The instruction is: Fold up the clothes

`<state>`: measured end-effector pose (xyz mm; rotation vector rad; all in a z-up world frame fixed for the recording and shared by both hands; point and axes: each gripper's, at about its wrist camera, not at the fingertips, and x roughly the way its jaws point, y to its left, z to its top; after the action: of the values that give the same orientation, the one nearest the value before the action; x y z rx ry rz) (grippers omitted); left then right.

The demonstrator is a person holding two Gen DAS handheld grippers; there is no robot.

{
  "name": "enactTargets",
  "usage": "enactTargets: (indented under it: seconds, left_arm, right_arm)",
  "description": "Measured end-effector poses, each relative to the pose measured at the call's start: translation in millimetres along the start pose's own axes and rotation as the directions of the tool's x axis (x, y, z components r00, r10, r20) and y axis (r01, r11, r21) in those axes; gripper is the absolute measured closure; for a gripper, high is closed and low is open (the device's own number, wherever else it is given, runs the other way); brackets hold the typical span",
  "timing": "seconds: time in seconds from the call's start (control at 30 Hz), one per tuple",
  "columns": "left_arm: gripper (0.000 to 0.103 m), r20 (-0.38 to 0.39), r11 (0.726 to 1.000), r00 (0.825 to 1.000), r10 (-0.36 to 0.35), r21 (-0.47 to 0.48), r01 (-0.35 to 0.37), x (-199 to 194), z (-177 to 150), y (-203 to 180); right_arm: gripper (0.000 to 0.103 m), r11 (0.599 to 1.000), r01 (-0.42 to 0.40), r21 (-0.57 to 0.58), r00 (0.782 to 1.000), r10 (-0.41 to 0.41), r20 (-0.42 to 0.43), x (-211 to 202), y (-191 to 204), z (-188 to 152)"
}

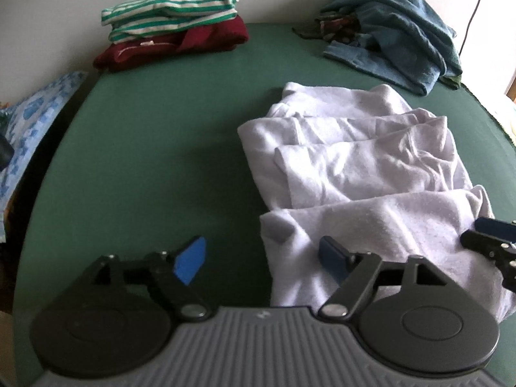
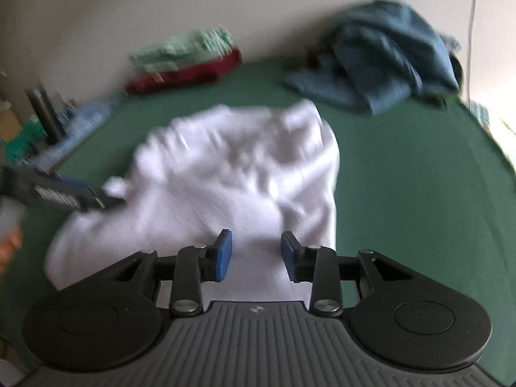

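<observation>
White garment (image 1: 361, 174) at my 1 o'clock on green table (image 1: 161, 148): soft, light, floppy. Left tongs (image 1: 261, 258), right tongs (image 2: 256, 254) apart, empty. I'd pinch near hem corners.

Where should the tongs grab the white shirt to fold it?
Probably the near hem corners of the white shirt. It lies rumpled lengthwise on the green table, near edge right under both open tongs, left and right. Come from the near side, pinching low.

The left gripper (image 1: 262, 262) and right gripper (image 2: 256, 254) look alike: a ribbed grey body at six o'clock, two round black discs, black linkage arms on silver pivot screws, and blue finger pads (image 2: 224, 256).
</observation>
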<state>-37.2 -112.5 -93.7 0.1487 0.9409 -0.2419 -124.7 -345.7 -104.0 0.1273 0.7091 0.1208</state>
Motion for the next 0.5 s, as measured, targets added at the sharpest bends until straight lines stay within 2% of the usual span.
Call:
enactTargets:
  seconds: [0.17,0.23,0.3,0.37,0.43,0.5]
  left_arm:
    - [0.011,0.014,0.999,0.999,0.035,0.007,-0.035,-3,1,3]
    - [0.013,0.032,0.998,0.998,0.058,0.012,-0.058,-8,2,6]
    - [0.025,0.117,0.996,0.990,0.077,0.029,-0.081,-28,1,10]
    - [0.043,0.184,0.997,0.983,0.029,0.065,-0.042,-47,0,12]
    - [0.048,0.177,0.995,0.982,-0.072,0.087,0.058,-50,-2,5]
    - [0.053,0.162,0.981,0.971,-0.177,0.106,0.161,-52,-5,-2]
  right_arm:
    - [0.067,0.999,0.048,-0.017,0.998,-0.048,0.037,1,7,-10]
    - [0.067,0.999,0.045,-0.005,0.998,-0.044,0.039,2,5,-10]
    - [0.067,0.999,0.042,0.003,0.998,-0.042,0.042,2,4,-11]
    - [0.067,0.999,0.043,0.004,0.998,-0.043,0.049,2,4,-11]
    - [0.067,0.999,0.042,0.006,0.998,-0.043,0.052,3,4,-11]
    - [0.067,0.999,0.039,0.008,0.998,-0.039,0.054,4,3,-11]
